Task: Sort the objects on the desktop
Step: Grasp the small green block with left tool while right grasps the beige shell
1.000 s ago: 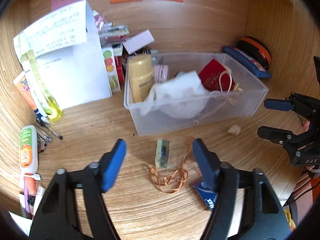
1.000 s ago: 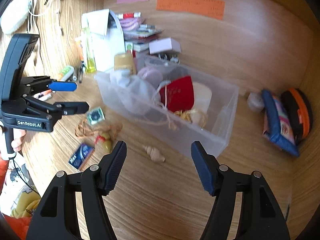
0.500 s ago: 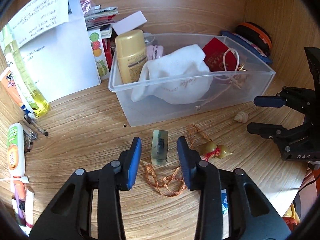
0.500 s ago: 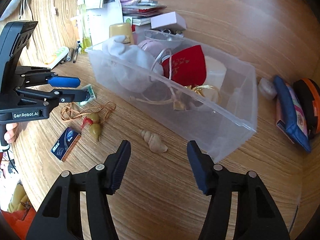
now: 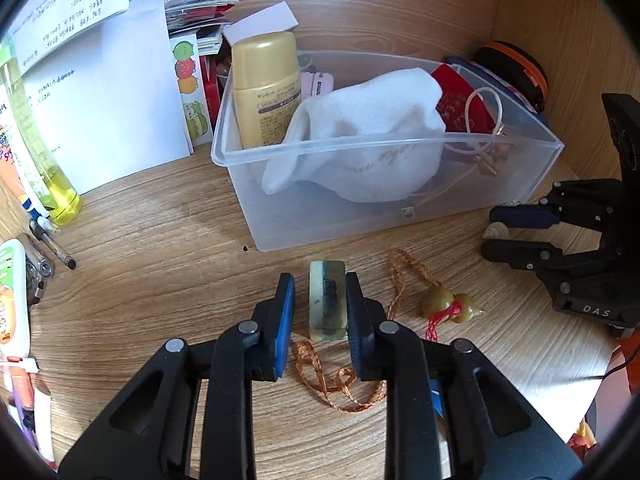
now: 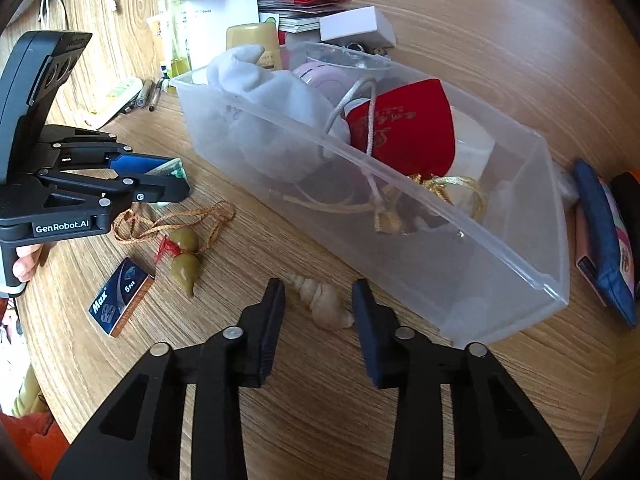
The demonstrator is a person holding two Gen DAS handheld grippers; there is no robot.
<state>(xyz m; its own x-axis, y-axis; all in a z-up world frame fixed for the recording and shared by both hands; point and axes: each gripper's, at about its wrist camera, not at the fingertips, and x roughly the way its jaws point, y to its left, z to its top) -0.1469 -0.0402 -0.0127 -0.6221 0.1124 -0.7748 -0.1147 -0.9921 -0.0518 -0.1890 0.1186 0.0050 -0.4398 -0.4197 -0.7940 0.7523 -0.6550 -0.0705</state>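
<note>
1. Clearly, the clear plastic bin (image 5: pixel 404 216) is the biggest thing in play: it stands beyond both sets of fingers, already holding a white cloth pouch (image 5: pixel 372 140), a gold bottle (image 5: pixel 266 88) and a red pouch (image 6: pixel 404 128). It looks light and flexible, so it could slide if bumped.
2. Between the fingers of the left gripper (image 5: pixel 320 304) lies a small greenish block (image 5: pixel 326 300), flat on the wooden desk (image 5: pixel 160 264). Its jaws are closing; the right pad seems to touch the block, while a sliver of gap shows at the left pad. I judge it stiff, smooth and fairly dense, best taken across its long flat sides, as lined up now.
3. Between the fingers of the right gripper (image 6: pixel 318 304) lies a pale spiral shell (image 6: pixel 324 300). These jaws are closing too, not yet pressing it. It is probably light, brittle and tapered, so the thick end is the safer hold.
4. Only the right wrist view shows the blue Max box (image 6: pixel 120 296) whole; only the left wrist view shows the gap beside the block.
</note>
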